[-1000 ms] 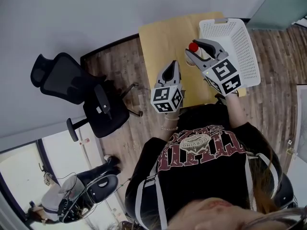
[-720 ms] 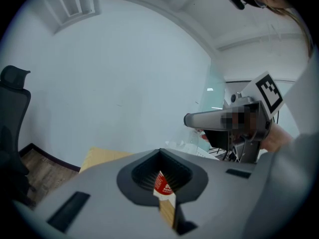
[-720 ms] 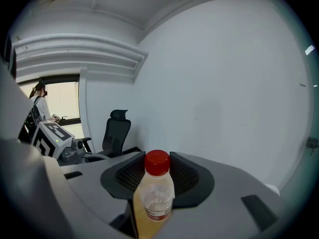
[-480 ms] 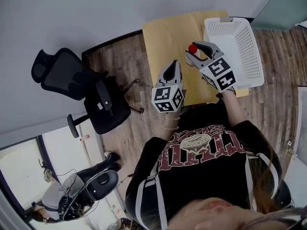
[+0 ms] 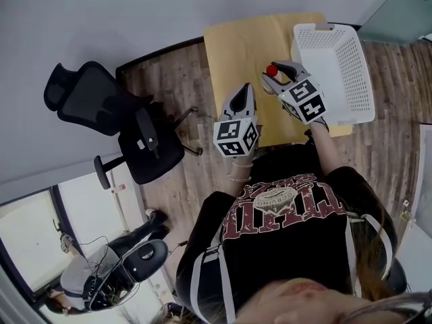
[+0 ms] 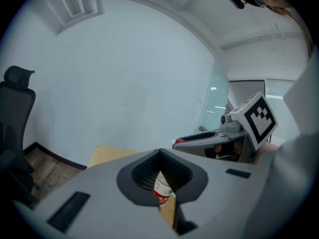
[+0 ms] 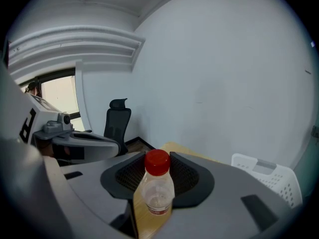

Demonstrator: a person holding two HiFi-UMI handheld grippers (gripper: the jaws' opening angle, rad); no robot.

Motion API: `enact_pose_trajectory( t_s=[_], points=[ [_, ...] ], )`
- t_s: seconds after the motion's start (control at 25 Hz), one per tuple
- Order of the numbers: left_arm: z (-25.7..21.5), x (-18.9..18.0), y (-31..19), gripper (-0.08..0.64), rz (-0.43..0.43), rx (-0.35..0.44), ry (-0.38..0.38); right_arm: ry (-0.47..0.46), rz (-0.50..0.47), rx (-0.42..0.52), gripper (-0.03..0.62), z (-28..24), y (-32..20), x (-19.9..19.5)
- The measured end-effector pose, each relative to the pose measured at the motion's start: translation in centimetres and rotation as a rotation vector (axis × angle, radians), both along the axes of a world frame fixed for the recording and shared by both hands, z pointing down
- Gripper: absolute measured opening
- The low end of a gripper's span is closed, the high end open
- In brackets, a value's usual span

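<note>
The right gripper fingers grip the red-capped bottle, held up over the counter: a carrying step, I judge. The left gripper fingers stand narrow. The next move asks for a firm grip and an upright bottle.

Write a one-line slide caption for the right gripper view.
Right gripper shut on a clear, red-capped bottle; office chair and white basket beyond.

The bottle is clear with a red cap, the basket white, the table tan.
</note>
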State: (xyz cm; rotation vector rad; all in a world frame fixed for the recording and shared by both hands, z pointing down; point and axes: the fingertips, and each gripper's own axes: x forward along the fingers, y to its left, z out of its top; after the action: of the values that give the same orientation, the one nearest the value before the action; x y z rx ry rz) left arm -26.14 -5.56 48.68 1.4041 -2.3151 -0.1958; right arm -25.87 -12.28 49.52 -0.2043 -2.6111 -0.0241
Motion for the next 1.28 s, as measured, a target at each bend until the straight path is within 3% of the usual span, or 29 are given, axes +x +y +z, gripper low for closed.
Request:
enact_pose_trajectory(
  t_s=[1.28],
  points=[
    [0.9, -0.9, 1.4, 0.048, -0.023, -0.012, 0.021, 0.118, 0.005, -0.002, 0.164, 6.6, 0.9, -0.1]
  ],
)
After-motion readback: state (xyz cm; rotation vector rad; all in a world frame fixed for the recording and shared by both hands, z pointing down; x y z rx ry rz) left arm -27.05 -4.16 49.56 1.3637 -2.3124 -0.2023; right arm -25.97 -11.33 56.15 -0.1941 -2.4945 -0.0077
